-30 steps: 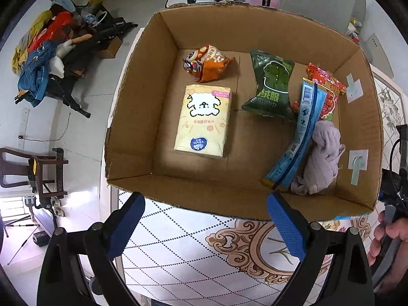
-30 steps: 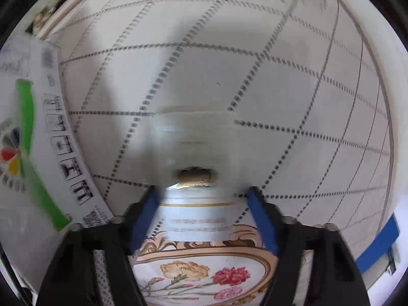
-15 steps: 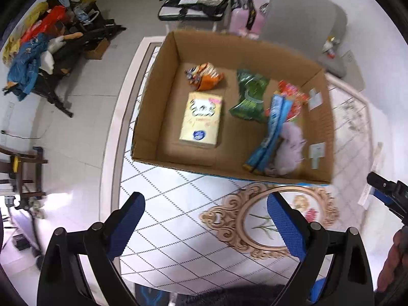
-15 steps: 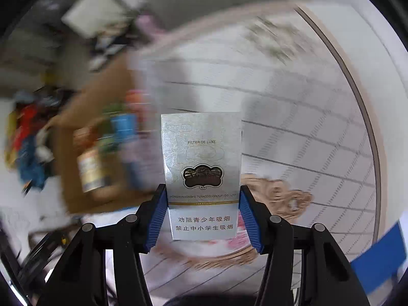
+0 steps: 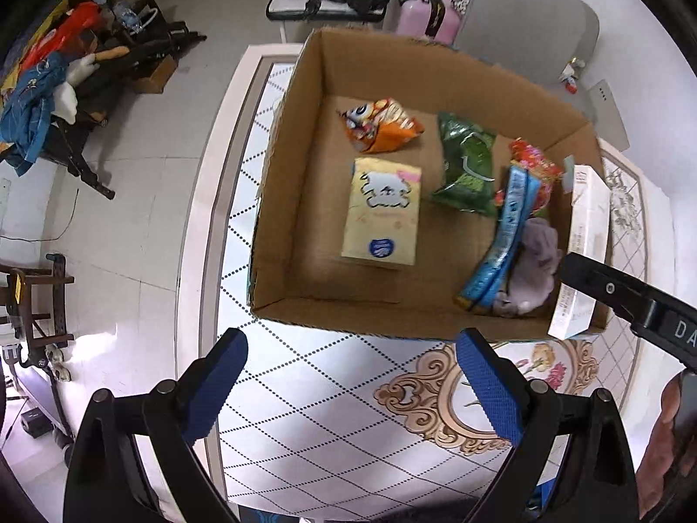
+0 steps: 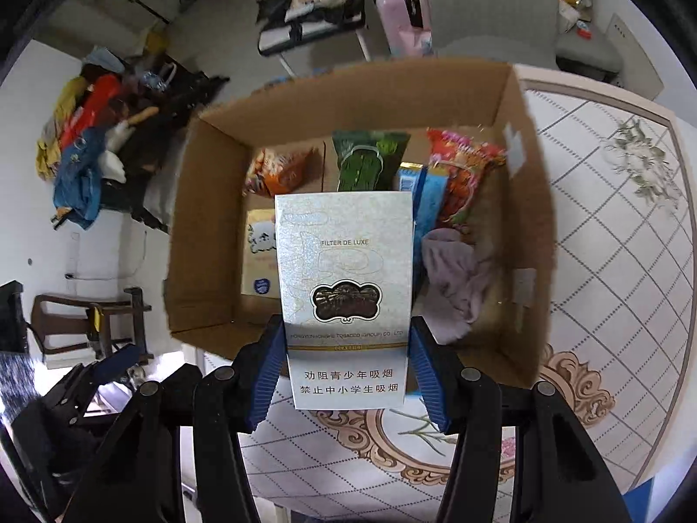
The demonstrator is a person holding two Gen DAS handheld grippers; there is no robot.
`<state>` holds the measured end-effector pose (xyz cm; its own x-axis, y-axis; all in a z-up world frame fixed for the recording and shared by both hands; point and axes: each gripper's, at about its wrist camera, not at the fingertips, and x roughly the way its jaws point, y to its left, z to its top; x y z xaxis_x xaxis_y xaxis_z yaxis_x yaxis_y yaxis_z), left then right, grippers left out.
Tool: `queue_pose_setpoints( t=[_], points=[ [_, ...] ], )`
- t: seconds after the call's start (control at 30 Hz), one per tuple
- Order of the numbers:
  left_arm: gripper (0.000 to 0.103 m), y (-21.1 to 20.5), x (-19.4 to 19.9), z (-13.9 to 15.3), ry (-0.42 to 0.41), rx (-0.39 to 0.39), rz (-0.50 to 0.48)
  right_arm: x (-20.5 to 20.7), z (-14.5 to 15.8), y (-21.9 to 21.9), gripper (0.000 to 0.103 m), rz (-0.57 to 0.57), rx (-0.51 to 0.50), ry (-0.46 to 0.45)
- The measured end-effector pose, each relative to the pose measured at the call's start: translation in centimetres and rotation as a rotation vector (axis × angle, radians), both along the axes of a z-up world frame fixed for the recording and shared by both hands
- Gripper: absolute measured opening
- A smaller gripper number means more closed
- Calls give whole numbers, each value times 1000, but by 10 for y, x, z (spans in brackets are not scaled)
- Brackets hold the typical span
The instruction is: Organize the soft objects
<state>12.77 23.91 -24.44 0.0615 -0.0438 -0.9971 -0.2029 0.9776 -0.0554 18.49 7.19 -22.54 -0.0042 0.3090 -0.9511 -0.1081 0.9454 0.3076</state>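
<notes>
My right gripper (image 6: pixel 344 375) is shut on a white cigarette carton (image 6: pixel 346 287) and holds it above the near right part of the open cardboard box (image 6: pixel 209 235). The carton shows in the left wrist view (image 5: pixel 583 244) over the box's right wall. The box (image 5: pixel 283 200) holds a yellow tissue pack (image 5: pixel 383 218), an orange snack bag (image 5: pixel 379 124), a green bag (image 5: pixel 468 170), a red bag (image 5: pixel 536 165), a blue packet (image 5: pixel 501 239) and a lilac cloth (image 5: pixel 533 266). My left gripper (image 5: pixel 353 388) is open and empty over the table in front of the box.
The box stands on a white patterned table (image 5: pixel 331 401) whose left edge is near the box. A grey chair (image 5: pixel 522 17) stands behind the box. Clothes (image 5: pixel 39 100) and a wooden chair (image 5: pixel 30 300) are on the floor to the left.
My right gripper has lifted the carton off the table and swung it toward the box, now over its near right part. My left gripper has pulled back and upward from the box.
</notes>
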Motion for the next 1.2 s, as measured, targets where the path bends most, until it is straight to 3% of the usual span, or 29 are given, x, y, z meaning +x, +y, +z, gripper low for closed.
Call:
queue_pose_setpoints(
  t=[0.27, 0.37, 0.47, 0.6, 0.73, 1.03, 1.2],
  points=[
    [98, 3, 13, -20, 26, -34, -3, 29, -61, 13, 60, -5, 29, 101],
    [98, -1, 17, -19, 22, -35, -15, 29, -66, 9, 84, -23, 13, 100],
    [98, -7, 18, -14, 8, -27, -29, 27, -62, 0, 87, -37, -57, 59],
    [98, -16, 17, -3, -15, -29, -45, 18, -44, -15, 93, -40, -209, -19],
    [98, -24, 15, 10, -49, -18, -47, 6, -23, -34, 95, -64, -290, -81],
    [98, -43, 3, 54, -122, -13, -59, -22, 32, -65, 95, -96, -266, -138],
    [98, -58, -20, 111, -216, 27, -83, -52, 87, -72, 95, -95, -230, -217]
  ],
)
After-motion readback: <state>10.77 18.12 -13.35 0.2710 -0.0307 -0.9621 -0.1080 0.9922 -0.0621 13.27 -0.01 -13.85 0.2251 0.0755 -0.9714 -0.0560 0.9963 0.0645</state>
